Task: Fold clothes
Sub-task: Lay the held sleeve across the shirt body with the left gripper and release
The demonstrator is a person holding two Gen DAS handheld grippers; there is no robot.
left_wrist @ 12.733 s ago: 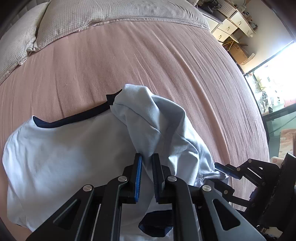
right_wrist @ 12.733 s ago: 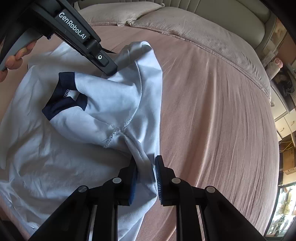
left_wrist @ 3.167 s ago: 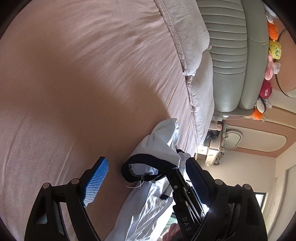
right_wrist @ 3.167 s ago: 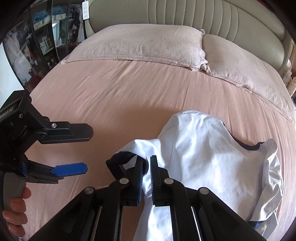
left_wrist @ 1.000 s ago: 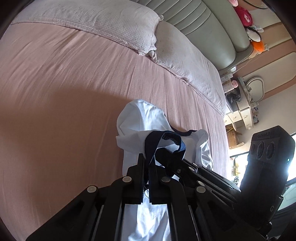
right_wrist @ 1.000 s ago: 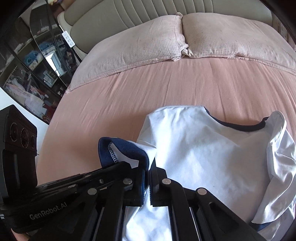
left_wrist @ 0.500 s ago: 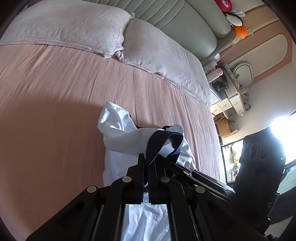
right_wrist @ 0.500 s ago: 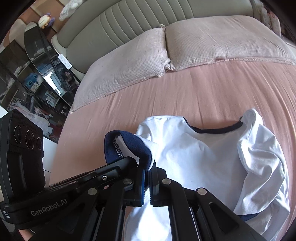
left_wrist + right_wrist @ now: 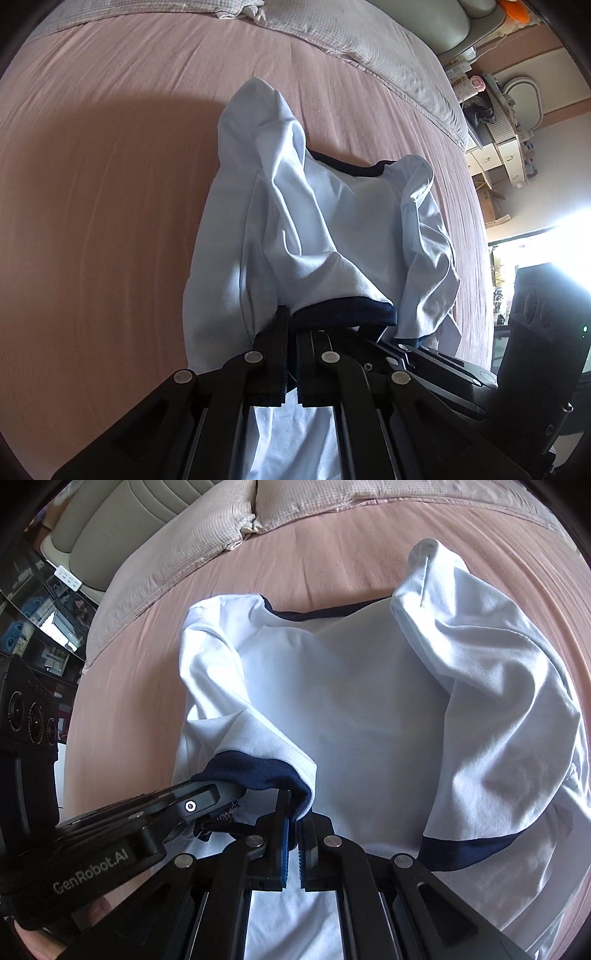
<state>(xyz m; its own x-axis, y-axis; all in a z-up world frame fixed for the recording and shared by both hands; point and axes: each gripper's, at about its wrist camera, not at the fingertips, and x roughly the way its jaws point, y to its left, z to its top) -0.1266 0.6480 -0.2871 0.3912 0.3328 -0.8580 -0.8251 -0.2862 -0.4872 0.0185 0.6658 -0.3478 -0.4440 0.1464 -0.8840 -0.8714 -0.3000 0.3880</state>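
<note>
We hold the navy sleeve cuff (image 9: 258, 771) of the white T-shirt (image 9: 351, 709) with both tools at once: the right gripper (image 9: 291, 845) has its jaws clamped on the cuff's nearer end, and the left gripper (image 9: 207, 805), entering from the lower left of the right wrist view, pinches the same band just beside it. In the left wrist view the left gripper (image 9: 291, 354) shows its jaws pressed together on the dark hem, with the sleeve fabric rising directly ahead of the fingers. We judge that this two-point grip spreads the cuff so the sleeve can be laid flat across the shirt body instead of bunching. The T-shirt lies on the pink bedsheet (image 9: 110, 184), directly ahead of and below both tools, its navy collar (image 9: 325, 613) at the far end toward the pillows (image 9: 207, 535). The opposite sleeve (image 9: 498, 709), to the right of the right gripper, is already turned inward over the body, its own navy cuff (image 9: 469, 853) lying near the right jaw. We therefore read the present step as folding the second sleeve in; releasing should wait until the cuff rests on the body panel.
</note>
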